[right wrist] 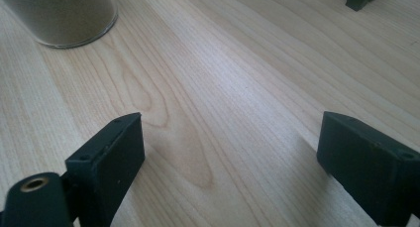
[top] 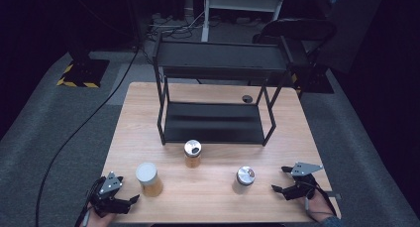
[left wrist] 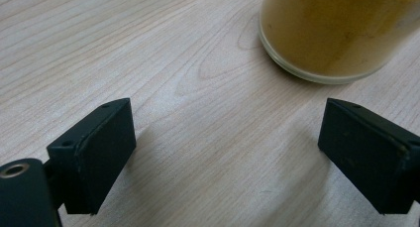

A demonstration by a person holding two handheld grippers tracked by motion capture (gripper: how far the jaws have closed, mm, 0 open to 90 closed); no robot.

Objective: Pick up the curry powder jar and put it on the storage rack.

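Both tongs spread and empty, resting low at the near edge of the desk (top: 148,93). Left tongs (top: 130,200) sit just beside the jar of tan powder (top: 148,180), not touching; it's off to my upper right in the left gripper view. Right tongs (top: 279,179) are near the silver-lid jar (top: 244,179). A third jar (top: 192,153) stands by the black shelf (top: 213,123). I read this as pre-grasp. Next: swing the left tongs to straddle the jar, then close.

Three jars stand on the table (top: 148,108): one white-lidded (top: 148,179) and two silver-lidded (top: 192,153) (top: 244,179). There is one black rack (top: 213,93) with two shelves. Two grippers (top: 130,201) (top: 281,179) are present.
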